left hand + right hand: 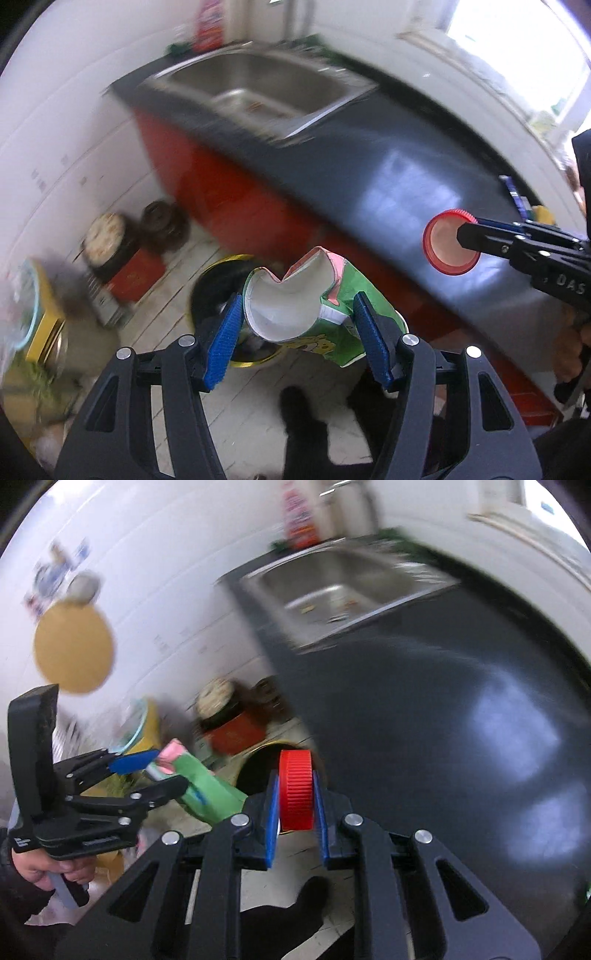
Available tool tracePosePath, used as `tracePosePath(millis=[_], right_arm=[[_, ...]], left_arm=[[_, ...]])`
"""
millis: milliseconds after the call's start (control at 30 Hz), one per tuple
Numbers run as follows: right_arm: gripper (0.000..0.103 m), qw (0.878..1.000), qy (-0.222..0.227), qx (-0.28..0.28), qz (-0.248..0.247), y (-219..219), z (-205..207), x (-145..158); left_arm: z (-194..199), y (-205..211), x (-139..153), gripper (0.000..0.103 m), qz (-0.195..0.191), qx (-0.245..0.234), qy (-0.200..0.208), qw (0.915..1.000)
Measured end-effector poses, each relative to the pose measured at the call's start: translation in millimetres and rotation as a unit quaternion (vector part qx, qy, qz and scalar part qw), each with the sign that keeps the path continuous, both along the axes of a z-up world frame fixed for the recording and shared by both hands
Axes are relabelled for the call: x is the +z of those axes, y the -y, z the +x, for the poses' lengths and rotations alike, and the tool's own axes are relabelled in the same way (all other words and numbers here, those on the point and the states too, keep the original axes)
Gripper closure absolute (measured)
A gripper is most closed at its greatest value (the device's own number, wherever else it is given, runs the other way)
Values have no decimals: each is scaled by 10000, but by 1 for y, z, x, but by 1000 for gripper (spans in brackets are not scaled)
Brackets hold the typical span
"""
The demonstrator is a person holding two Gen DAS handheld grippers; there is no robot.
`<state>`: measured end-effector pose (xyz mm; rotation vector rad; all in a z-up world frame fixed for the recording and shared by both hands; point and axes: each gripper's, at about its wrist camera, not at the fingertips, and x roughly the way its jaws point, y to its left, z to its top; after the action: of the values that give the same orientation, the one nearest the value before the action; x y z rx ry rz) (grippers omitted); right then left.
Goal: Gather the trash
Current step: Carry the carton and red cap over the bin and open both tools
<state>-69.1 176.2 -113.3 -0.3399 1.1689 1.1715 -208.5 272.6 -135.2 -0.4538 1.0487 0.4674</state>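
Left gripper (295,332) fingers half-open, clamped on the crushed green carton (295,306) above the floor bin (207,280); light and soft, so grip the folded body. Right gripper (295,808) nearly shut on the red cap (295,790), pinched across its flat faces; rigid, ribbed rim.

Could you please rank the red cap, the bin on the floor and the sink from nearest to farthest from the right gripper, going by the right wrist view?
1. Red cap: clamped between the right gripper's blue pads.
2. Bin: on the floor just beyond the cap, beside the counter.
3. Sink: far end of the dark counter, towards the wall.
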Motion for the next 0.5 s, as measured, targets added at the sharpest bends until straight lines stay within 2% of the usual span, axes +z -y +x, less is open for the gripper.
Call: tracePosePath(millis=[100, 200, 500], right_arm=[[85, 9996, -6, 265, -99, -33, -18, -11], [85, 9987, 34, 455, -214, -64, -30, -20], [85, 9967, 164, 585, -540, -104, -29, -45]], left_arm=[[-20, -23, -17, 43, -150, 216, -113, 9996], [-28, -39, -31, 43, -111, 248, -187, 9995], [-29, -69, -67, 43, -45, 161, -405, 9990]])
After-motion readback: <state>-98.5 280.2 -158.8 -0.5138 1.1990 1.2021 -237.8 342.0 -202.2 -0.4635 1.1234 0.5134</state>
